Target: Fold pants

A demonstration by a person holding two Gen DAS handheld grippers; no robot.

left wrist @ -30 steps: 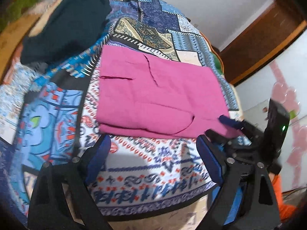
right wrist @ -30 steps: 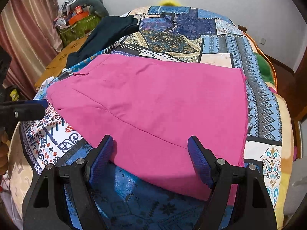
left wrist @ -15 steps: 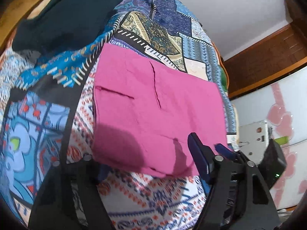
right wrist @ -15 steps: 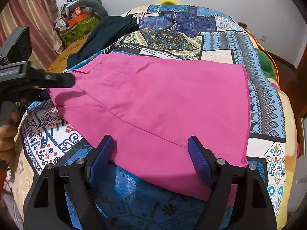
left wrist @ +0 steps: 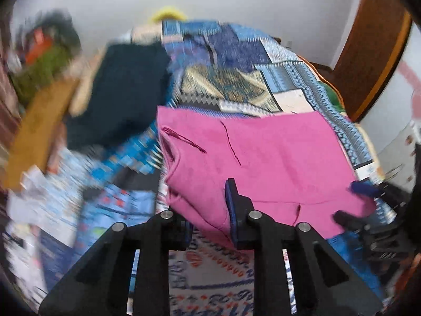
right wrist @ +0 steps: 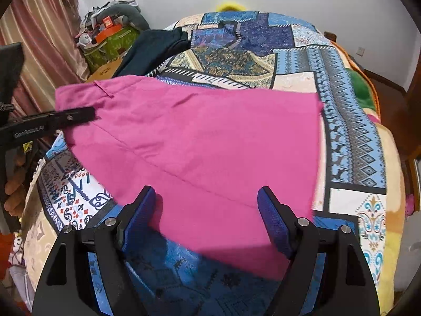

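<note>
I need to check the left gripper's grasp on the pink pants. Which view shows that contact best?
The left wrist view: the left gripper is closed on the near corner of the pink pants, with cloth bunched between its fingers, though the frame is blurred. The right wrist view is sharper but shows only one finger side-on at the pants' left edge.

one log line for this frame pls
left gripper: shut on pink pants corner | right gripper: open at near edge | dark garment: beside
</note>
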